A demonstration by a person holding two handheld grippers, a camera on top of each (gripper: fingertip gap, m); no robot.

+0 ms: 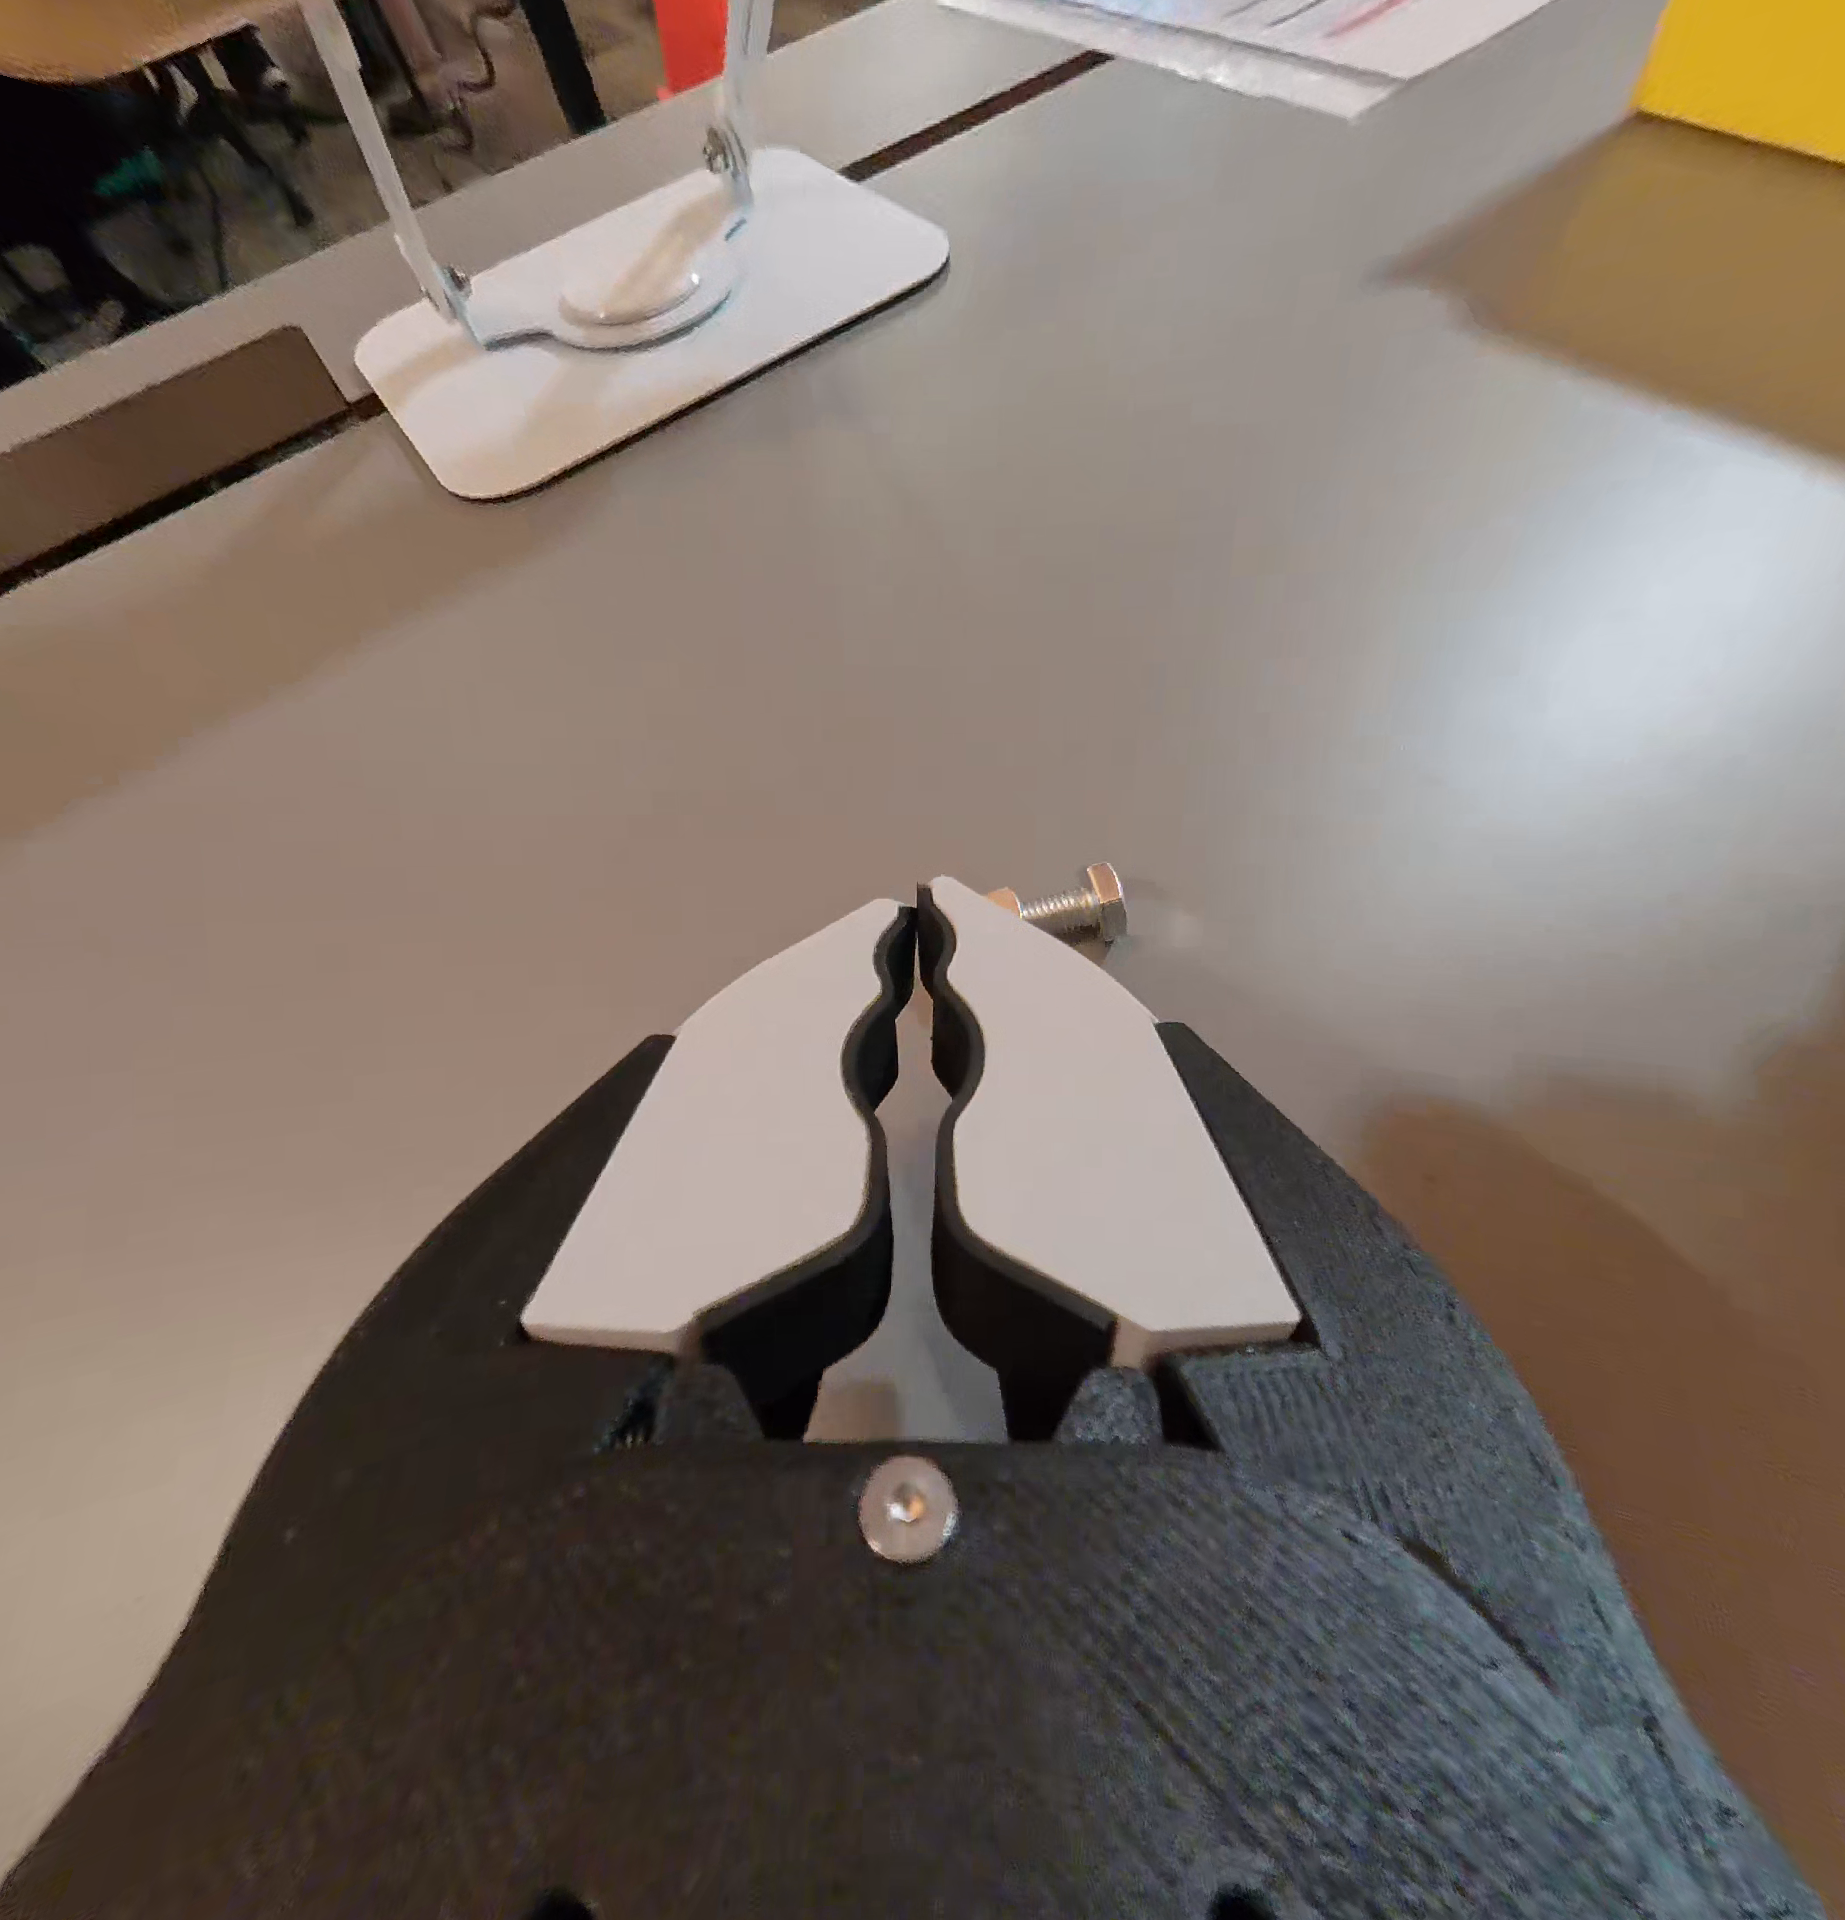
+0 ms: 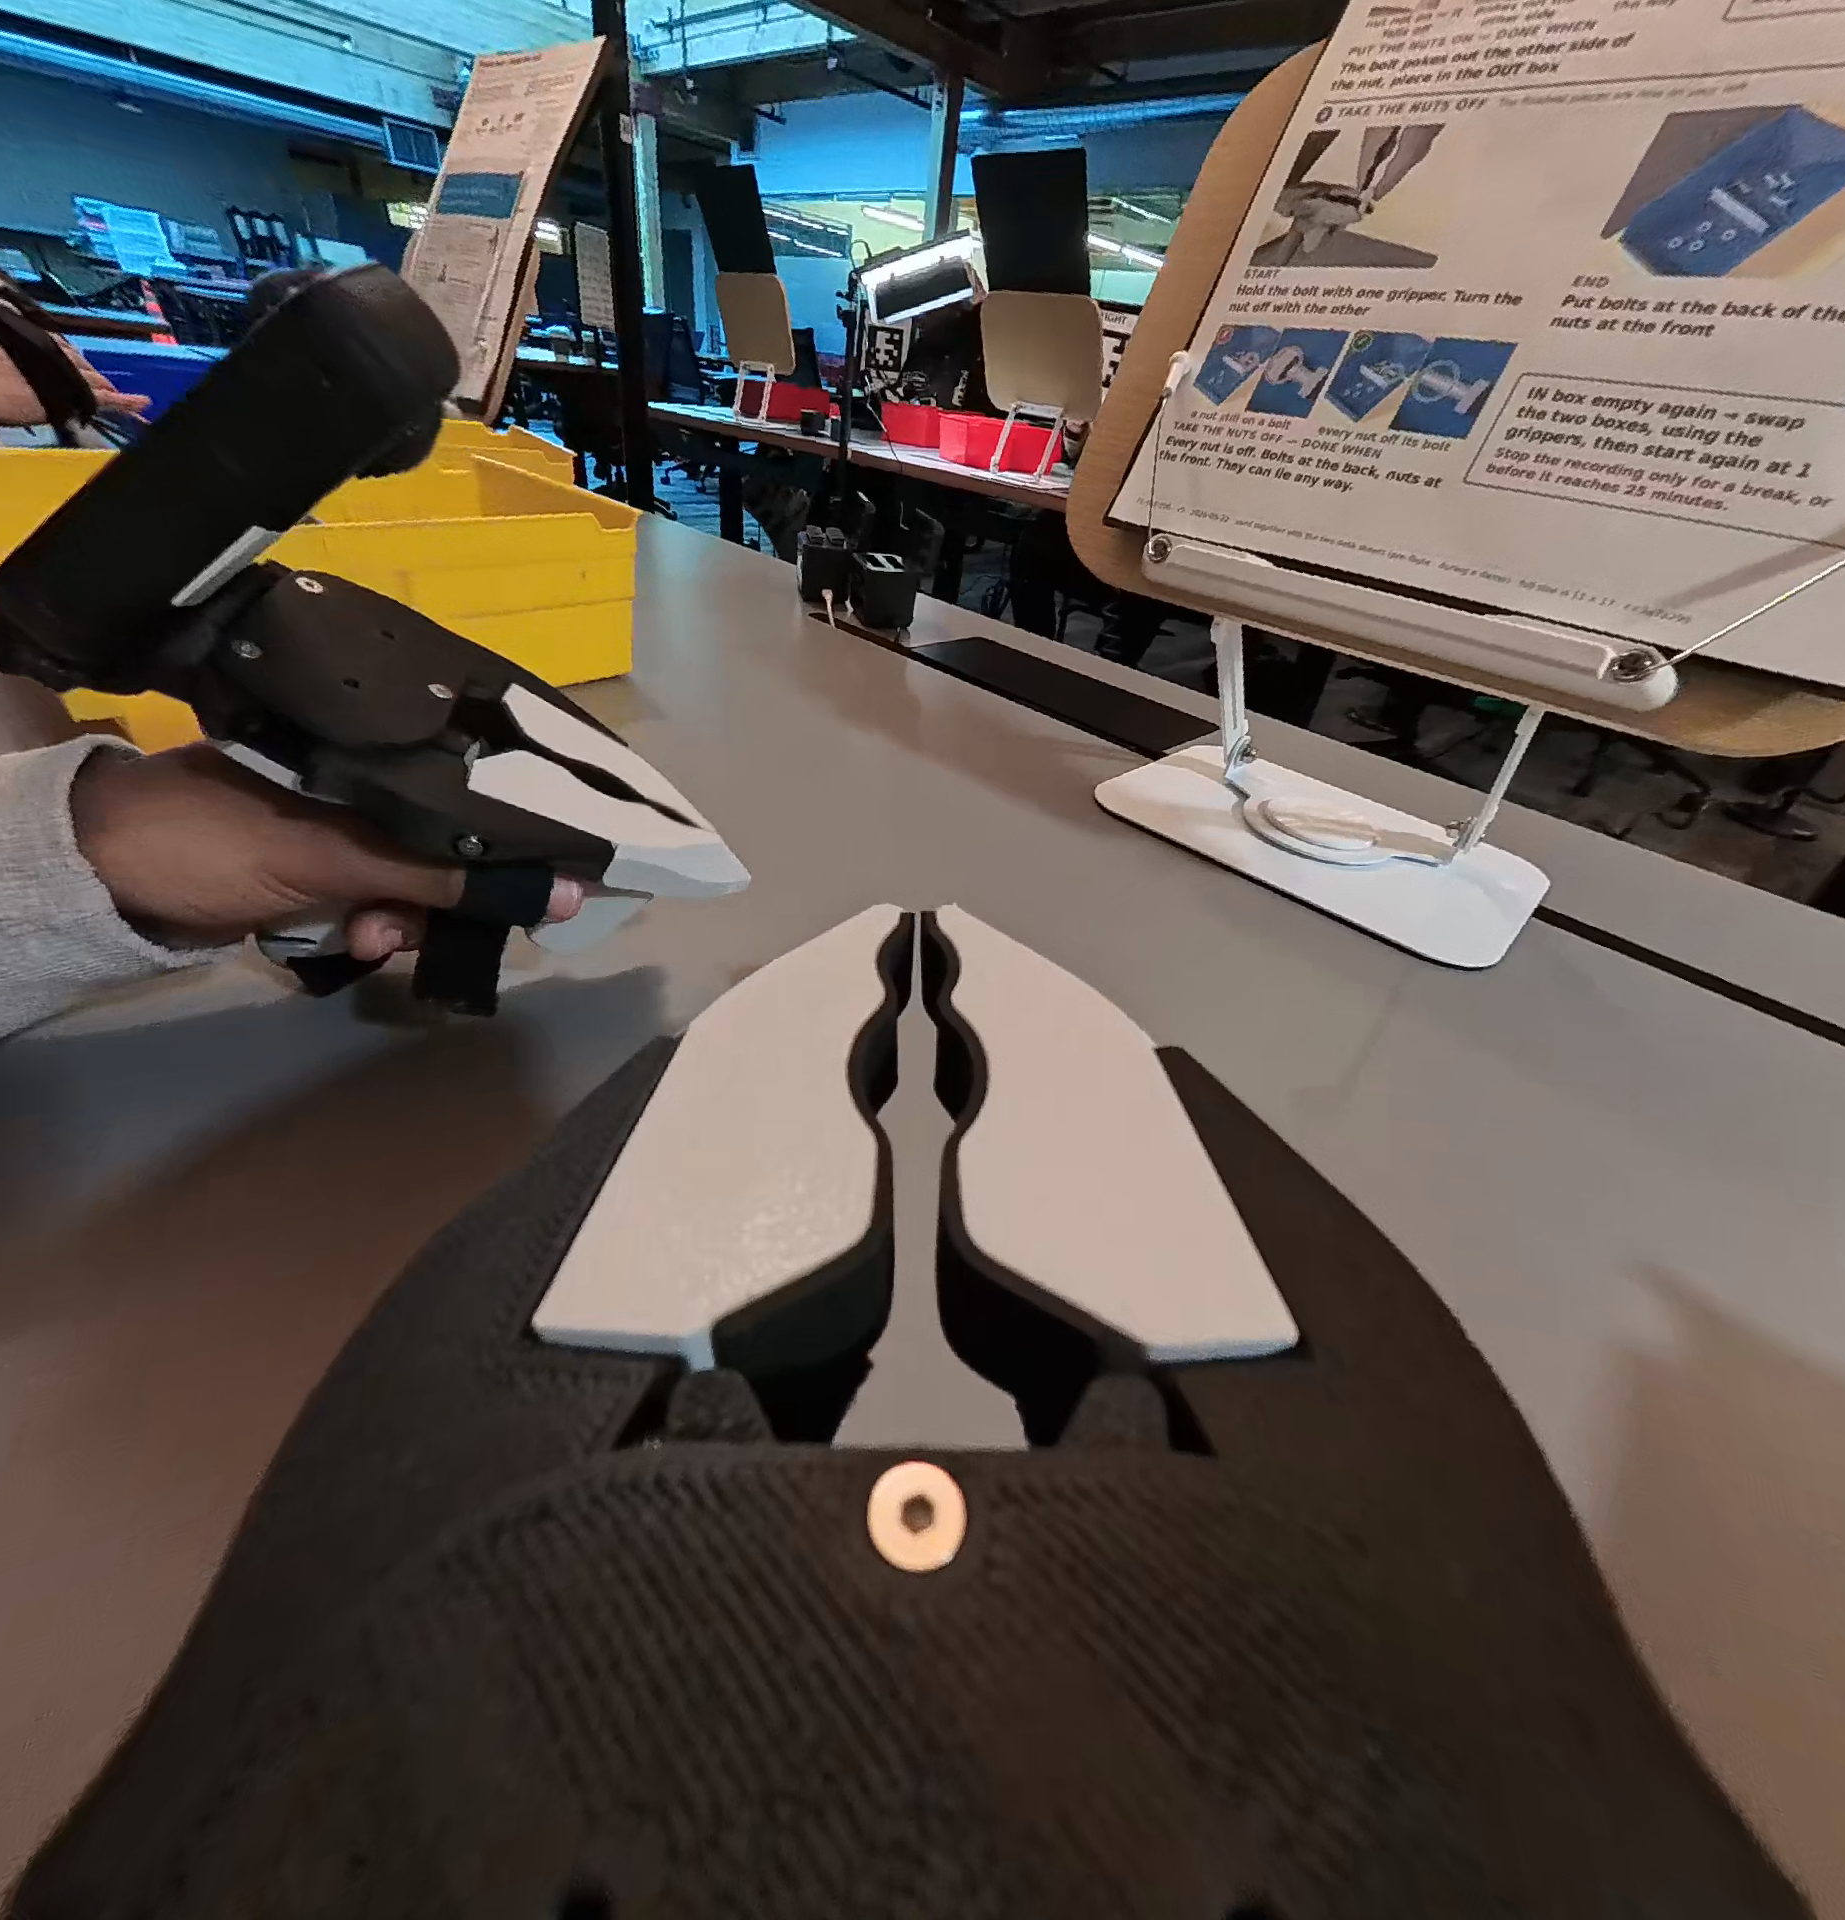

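left hand-held gripper (image 1: 918, 902) pressed together, bolt (image 1: 1069, 906) lying crosswise just right of its tips on the bench (image 1: 689, 675); right hand-held gripper (image 2: 918, 920) also closed, empty.

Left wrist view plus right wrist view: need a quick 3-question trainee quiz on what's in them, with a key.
1. True or false: the right gripper is clamped on a bolt.
2. Where is the bolt? A) inside a bin B) just beside the closed tips of the left gripper C) on the white stand base
3. In the right wrist view, what colour are the bins behind the left gripper?

Key: 1 false, its jaws are shut with nothing between them; 2 B; 3 yellow.
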